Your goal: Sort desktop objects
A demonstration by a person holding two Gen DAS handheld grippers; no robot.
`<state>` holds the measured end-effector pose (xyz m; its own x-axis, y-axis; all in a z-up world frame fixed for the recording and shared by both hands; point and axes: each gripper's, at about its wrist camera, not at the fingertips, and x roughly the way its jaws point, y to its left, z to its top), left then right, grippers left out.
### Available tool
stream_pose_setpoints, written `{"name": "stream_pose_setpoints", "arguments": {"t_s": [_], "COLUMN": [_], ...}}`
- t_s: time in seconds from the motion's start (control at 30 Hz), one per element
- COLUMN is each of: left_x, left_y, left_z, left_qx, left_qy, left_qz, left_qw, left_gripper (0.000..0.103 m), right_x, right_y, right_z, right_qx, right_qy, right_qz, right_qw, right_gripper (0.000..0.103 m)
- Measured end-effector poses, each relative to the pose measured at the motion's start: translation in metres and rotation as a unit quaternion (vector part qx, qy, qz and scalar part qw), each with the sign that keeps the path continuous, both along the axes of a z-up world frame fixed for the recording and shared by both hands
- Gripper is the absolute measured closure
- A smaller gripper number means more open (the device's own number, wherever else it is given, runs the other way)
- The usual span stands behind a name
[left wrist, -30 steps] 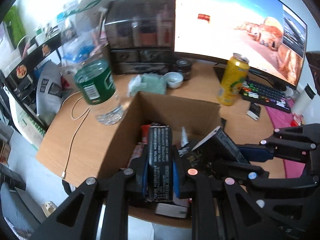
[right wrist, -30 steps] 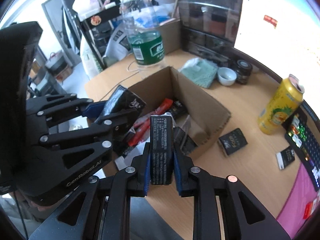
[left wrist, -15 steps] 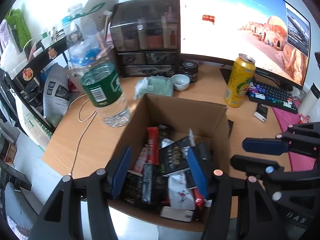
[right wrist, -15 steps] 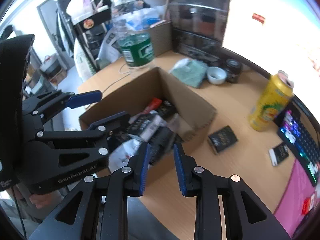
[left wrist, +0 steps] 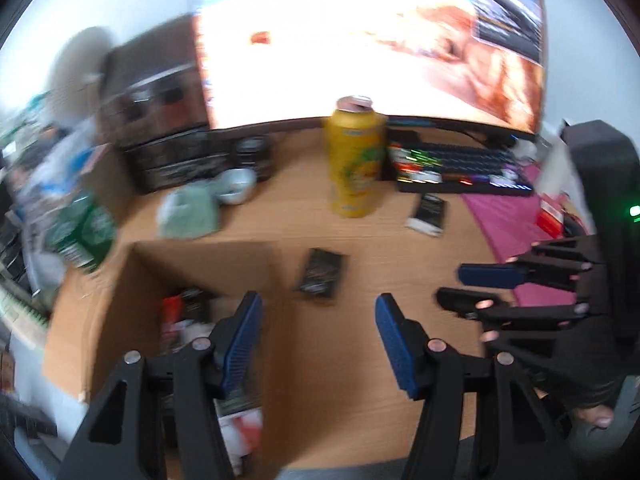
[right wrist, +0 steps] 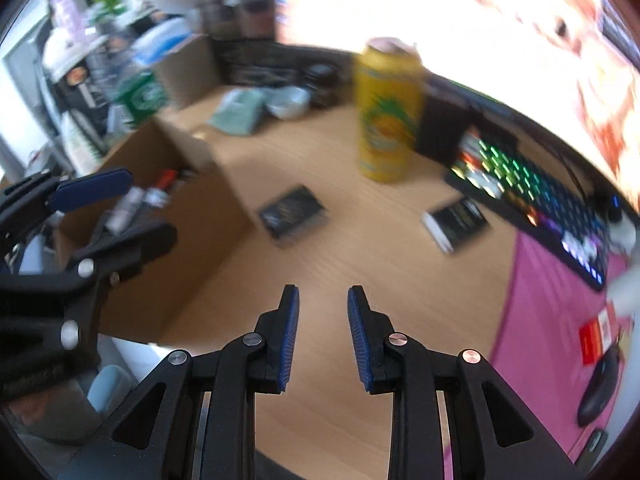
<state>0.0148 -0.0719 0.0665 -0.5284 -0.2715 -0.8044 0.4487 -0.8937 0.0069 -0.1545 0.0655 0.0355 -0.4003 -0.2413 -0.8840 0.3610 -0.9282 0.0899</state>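
Observation:
Both views are motion-blurred. My left gripper (left wrist: 318, 308) is open and empty above the right wall of the cardboard box (left wrist: 132, 280), which holds several packets. A small black packet (left wrist: 320, 276) lies flat on the desk just beyond its fingertips. My right gripper (right wrist: 323, 300) is open by a narrow gap with nothing between its blue pads, over bare desk. The same black packet (right wrist: 292, 216) lies ahead of it, beside the box (right wrist: 172, 216). A second black-and-white packet (right wrist: 456, 220) lies near the keyboard. Each gripper shows in the other's view: the right gripper (left wrist: 476, 290), the left gripper (right wrist: 144, 210).
A tall yellow can (left wrist: 354, 164) stands behind the packets. A lit keyboard (left wrist: 460, 164) sits on a pink mat (right wrist: 552, 304) at the right, below a monitor (left wrist: 360, 40). A green cloth (left wrist: 188, 216), a small bowl (left wrist: 236, 186), a drawer unit and a water bottle (left wrist: 84, 232) stand at the back left.
Both grippers opened and let their upright black boxes drop into the cardboard box. Both then swung to the right, away from the box and over the desk.

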Motion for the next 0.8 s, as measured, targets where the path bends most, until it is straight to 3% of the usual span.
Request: {"name": "stream_pose_setpoints", "arguments": {"t_s": [0.07,0.27,0.53,0.8], "left_x": [-0.032,-0.087,-0.105,-0.108], "left_y": [0.01,-0.006,-0.04,-0.066], "left_z": [-0.02,-0.073,-0.095,-0.119], "left_qx": [0.013,0.032,-0.002,0.019], "left_qy": [-0.019,-0.06,-0.087,-0.106], "left_qz": [-0.024,-0.006,0.038,0.053], "left_qw": [0.9994,0.9976,0.9955,0.9928], "left_gripper": [0.039,0.039,0.039,0.039], "right_x": [-0.012,-0.057,-0.132,-0.158], "right_y": [0.019,0.058,0.073,0.067], "right_z": [-0.014,-0.044,-0.054,-0.073], "right_qx": [0.013,0.016,-0.006,0.011], "right_qy": [-0.009,-0.028,-0.004,0.004], "right_qz": [-0.025,-0.075,-0.123,-0.14], "right_qw": [1.0,0.997,0.992,0.99], "right_gripper": [0.076,0.076,0.076,0.076]}}
